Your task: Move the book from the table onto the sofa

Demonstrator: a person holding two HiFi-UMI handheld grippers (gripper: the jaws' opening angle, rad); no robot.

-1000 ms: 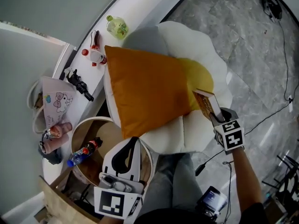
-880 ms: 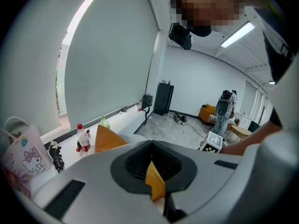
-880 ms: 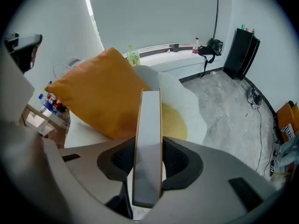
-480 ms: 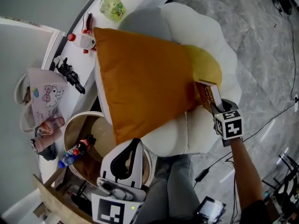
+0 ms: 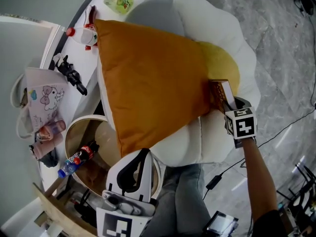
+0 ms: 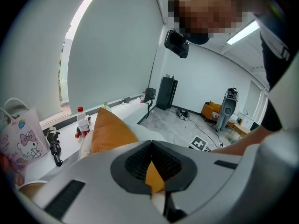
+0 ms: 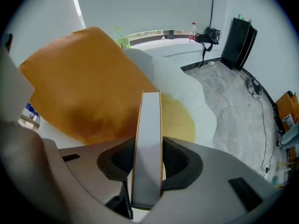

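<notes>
- Book (image 5: 220,94) stands over the right side of the white petal-shaped sofa (image 5: 217,23). Grey floor (image 5: 281,43) lies open beyond that edge.
- Orange cushion (image 5: 153,78) covers most of the seat. Its right corner is just beside the book; whether they touch I cannot tell.
- Yellow seat centre (image 5: 224,63) shows bare above the book.
- Left gripper (image 5: 139,154), low beside the round wooden table (image 5: 79,121), has its jaws pressed together with nothing between them.
- Right gripper (image 5: 230,104) pinches the book's near end, one pad on each cover.
- The book sits on edge, its page edge toward that gripper's camera and its long axis running straight out from the jaws toward the cushion.
</notes>
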